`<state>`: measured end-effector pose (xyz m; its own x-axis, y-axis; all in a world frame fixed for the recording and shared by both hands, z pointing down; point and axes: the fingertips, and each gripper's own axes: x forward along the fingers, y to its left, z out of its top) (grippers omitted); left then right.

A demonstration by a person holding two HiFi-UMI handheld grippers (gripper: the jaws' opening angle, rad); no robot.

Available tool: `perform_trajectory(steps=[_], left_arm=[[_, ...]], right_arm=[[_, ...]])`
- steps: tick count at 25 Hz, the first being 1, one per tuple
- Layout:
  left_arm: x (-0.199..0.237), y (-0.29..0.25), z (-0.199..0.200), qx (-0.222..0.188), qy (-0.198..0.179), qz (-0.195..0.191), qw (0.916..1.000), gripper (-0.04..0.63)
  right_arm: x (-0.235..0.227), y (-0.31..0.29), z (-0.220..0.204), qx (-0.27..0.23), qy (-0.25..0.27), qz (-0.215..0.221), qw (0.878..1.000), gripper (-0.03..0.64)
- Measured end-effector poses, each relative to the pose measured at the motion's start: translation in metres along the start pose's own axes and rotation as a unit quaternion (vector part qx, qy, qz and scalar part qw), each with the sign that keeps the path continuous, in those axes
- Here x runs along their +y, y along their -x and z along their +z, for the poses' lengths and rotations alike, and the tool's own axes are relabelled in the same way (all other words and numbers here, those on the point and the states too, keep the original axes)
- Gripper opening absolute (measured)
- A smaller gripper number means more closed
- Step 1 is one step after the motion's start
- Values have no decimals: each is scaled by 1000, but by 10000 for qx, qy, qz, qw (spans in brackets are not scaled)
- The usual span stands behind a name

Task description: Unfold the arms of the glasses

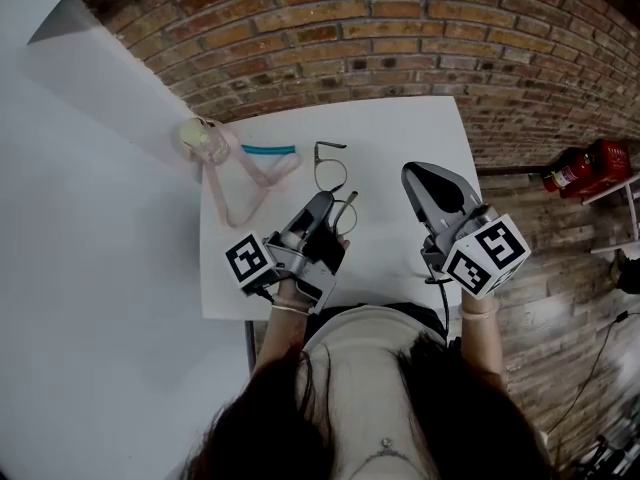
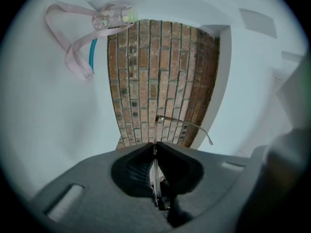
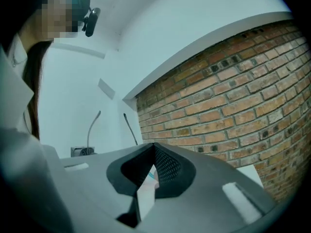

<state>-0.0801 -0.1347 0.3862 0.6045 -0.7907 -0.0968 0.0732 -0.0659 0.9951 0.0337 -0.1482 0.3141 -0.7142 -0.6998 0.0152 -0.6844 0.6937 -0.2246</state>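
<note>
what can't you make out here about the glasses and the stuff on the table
- The glasses: in the head view the left hand-held gripper covers part of the near lens; second arm unclear.
- Left gripper view: shut jaws hide the lenses; one arm shows.
- The right hand-held gripper: its view misses the glasses.
- The teal item: too small to name.

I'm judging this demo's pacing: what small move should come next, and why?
Probably open the right gripper and bring it across to the glasses. The left gripper is shut on their frame and holds them steady, while the right gripper is shut, empty and well apart from them, so it can't yet swing an arm out.
</note>
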Motion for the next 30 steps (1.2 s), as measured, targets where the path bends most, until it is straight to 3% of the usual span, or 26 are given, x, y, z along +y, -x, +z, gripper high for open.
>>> perform_trajectory(steps=[13,30], left_arm=[[2,-1,1,79,-8,34,10000,25],[-2,0,-2,70,-11,-20,10000,25]], right_arm=[[-16,-5,-27,409,141,-499,9978,6],[-5,-5,-29,480,242,-335,9980,6]])
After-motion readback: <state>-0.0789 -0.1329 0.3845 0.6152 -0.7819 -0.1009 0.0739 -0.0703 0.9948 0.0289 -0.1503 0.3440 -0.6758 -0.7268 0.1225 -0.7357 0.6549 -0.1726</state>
